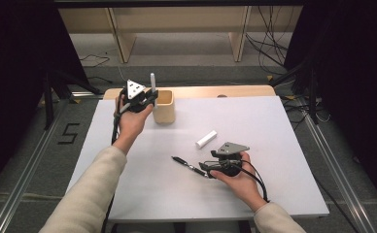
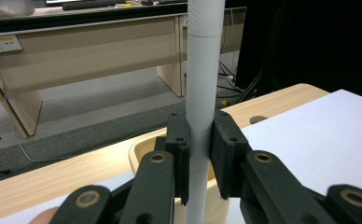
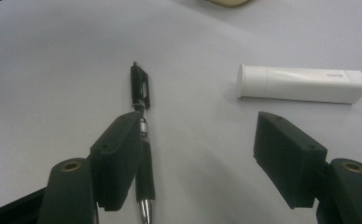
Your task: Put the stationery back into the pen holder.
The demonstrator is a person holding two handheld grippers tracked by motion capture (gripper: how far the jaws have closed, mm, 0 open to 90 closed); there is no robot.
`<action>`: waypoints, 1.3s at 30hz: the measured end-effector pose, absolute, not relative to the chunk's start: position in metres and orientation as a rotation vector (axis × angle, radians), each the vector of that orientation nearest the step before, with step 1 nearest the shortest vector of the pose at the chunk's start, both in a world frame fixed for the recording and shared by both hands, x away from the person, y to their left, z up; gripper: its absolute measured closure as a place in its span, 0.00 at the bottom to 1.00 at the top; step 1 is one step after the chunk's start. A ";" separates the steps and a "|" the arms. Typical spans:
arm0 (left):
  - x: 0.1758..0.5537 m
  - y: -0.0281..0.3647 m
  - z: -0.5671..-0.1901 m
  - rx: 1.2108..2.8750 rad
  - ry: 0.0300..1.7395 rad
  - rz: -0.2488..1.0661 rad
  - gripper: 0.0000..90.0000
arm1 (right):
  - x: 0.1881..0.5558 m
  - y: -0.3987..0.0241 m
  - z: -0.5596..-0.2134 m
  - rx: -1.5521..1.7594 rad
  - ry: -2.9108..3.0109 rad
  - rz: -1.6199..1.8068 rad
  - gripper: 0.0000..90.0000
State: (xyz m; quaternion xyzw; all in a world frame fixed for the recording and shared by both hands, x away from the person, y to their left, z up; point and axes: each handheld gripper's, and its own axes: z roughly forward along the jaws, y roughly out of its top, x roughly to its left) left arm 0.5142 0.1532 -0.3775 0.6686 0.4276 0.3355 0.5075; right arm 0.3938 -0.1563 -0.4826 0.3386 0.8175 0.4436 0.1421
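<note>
My left gripper [image 1: 146,98] [image 2: 200,140] is shut on a white pen [image 1: 152,81] [image 2: 201,84], holding it upright at the near rim of a light wooden cup [image 1: 165,109] [image 2: 139,149]. The jaws hide the pen's lower end. On the white board lies a black pen [image 1: 189,165] [image 3: 141,116]. My right gripper [image 1: 204,168] [image 3: 202,158] rests low over it, open. The pen runs beside and partly under its left jaw, and no pad presses on it. A short white tube [image 1: 206,139] [image 3: 300,84] lies beyond the right jaw.
The white board [image 1: 274,145] covers a wooden table [image 1: 245,91] whose far edge shows a round hole [image 2: 258,119]. Beyond the table are a grey floor, wooden benches [image 1: 177,29] and cables. Dark stands flank both sides.
</note>
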 end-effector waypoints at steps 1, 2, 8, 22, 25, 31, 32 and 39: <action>0.515 0.153 -0.377 1.613 1.031 0.811 0.87 | 0.394 -0.156 -0.483 0.978 2.359 1.280 0.37; 0.516 0.153 -0.376 1.613 1.032 0.814 0.87 | 0.394 -0.156 -0.483 0.979 2.358 1.281 0.37; 0.521 0.153 -0.372 1.614 1.032 0.829 0.87 | 0.394 -0.156 -0.483 0.981 2.355 1.277 0.37; 0.535 0.155 -0.369 1.593 1.039 0.859 0.87 | 0.395 -0.157 -0.484 0.975 2.361 1.272 0.36; 0.537 0.155 -0.372 1.595 1.044 0.859 0.87 | 0.395 -0.157 -0.484 0.981 2.356 1.276 0.36; 0.542 0.156 -0.376 1.589 1.055 0.855 0.87 | 0.395 -0.157 -0.484 0.975 2.362 1.273 0.36; 0.542 0.155 -0.376 1.590 1.055 0.856 0.87 | 0.395 -0.157 -0.484 0.980 2.362 1.274 0.36; 0.544 0.154 -0.380 1.597 1.060 0.850 0.87 | 0.395 -0.157 -0.484 0.978 2.362 1.272 0.36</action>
